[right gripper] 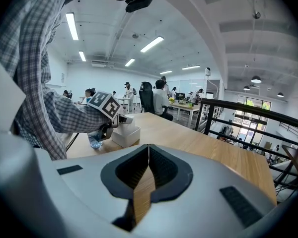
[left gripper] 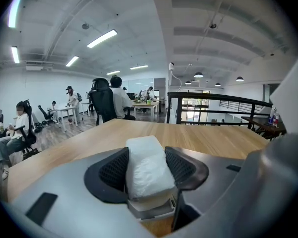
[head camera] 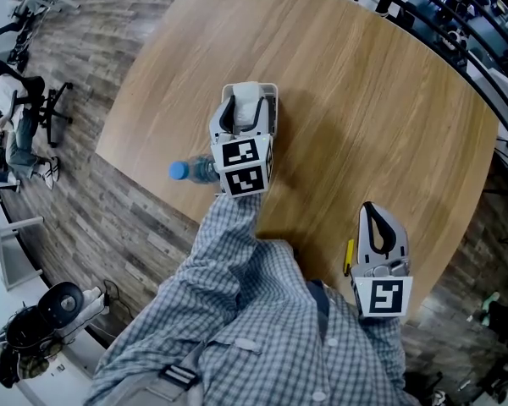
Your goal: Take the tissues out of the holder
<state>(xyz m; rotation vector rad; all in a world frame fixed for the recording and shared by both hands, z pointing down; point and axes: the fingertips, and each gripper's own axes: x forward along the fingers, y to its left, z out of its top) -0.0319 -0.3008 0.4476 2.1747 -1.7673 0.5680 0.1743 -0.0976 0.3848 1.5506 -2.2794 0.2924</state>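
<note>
**Left gripper pinches the tissues in the holder**

The checked left sleeve (head camera: 237,252) reaches toward 12 o'clock over the table (head camera: 364,100), with the left gripper (left gripper: 146,157) tilted slightly down. Its jaws press on both sides of the white tissues (left gripper: 145,175), which sit in the top of the white holder (left gripper: 150,209) near the table's middle. A blue-capped bottle (head camera: 189,170) is at 9 o'clock of that gripper. The right gripper (right gripper: 148,157) is at 5 o'clock near the table edge, its jaws pressed together on nothing. A yellow thing (head camera: 349,257) is just at its 9 o'clock.
</note>
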